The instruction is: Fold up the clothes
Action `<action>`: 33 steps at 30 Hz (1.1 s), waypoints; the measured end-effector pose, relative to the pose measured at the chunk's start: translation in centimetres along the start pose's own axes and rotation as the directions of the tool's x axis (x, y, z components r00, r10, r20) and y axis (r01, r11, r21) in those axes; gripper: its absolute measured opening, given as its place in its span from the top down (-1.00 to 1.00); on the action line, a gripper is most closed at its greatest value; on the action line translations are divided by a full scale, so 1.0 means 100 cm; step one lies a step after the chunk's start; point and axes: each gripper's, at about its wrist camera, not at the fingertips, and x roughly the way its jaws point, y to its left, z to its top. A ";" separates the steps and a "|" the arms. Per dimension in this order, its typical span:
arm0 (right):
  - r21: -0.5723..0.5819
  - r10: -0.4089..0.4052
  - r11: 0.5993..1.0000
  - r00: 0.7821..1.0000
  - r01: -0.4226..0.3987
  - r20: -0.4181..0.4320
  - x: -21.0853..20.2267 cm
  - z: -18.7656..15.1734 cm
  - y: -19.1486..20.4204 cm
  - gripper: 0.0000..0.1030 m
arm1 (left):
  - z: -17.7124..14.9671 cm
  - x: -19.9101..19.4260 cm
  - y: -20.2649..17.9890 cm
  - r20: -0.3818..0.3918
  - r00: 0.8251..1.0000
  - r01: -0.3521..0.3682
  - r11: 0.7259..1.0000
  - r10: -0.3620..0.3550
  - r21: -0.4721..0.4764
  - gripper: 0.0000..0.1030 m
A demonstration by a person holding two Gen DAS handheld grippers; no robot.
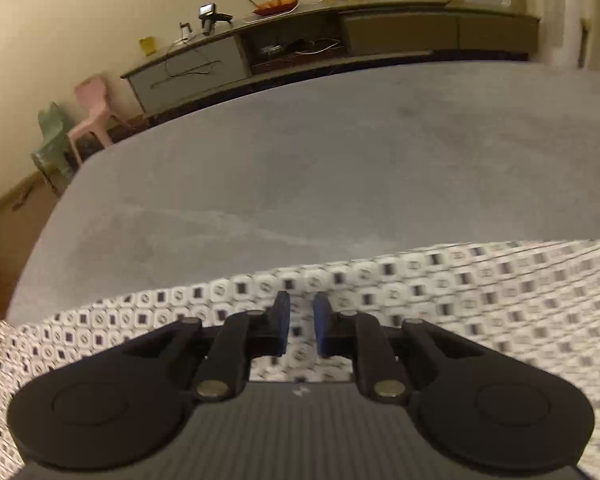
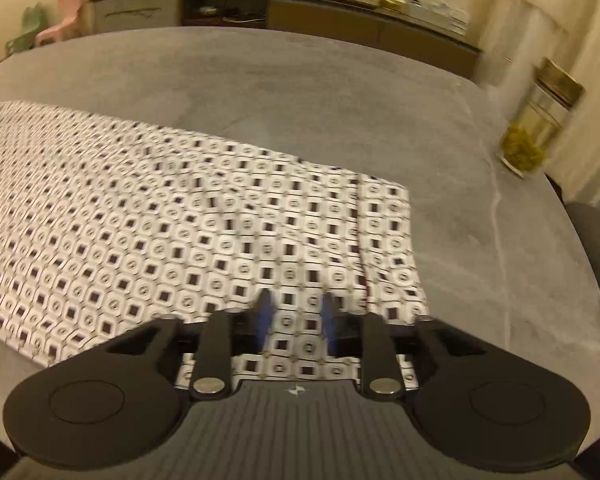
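- Patterned cloth [image 2: 188,216] lies flat on the grey table [image 2: 300,80], long axis running left to right.
- Right gripper [image 2: 296,316] is half open over its right end, holding nothing.
- Left gripper [image 1: 301,322] is narrowly open above its far edge, empty.

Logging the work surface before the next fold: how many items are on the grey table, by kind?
Patterned garment: 1, spread flat on the grey table
Glass jar with a gold lid: 1, at the table's right edge
Total: 2

Both the left gripper and the right gripper are open over the cloth, gripping nothing.
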 end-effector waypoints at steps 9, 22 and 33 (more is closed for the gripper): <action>0.015 0.046 0.999 0.996 -0.048 0.074 0.047 0.029 0.013 0.38 | -0.063 -0.034 0.092 -0.023 0.987 -0.160 0.986 0.159 -0.051 0.67; 0.122 -0.021 0.993 0.992 0.006 0.122 0.080 0.070 -0.032 0.14 | -0.057 0.017 0.227 -0.138 0.942 -0.334 0.903 0.307 -0.269 0.66; 0.155 0.037 0.986 0.992 -0.056 0.121 0.047 0.020 -0.043 0.19 | -0.087 -0.032 0.153 -0.116 0.980 -0.177 0.976 0.162 -0.128 0.62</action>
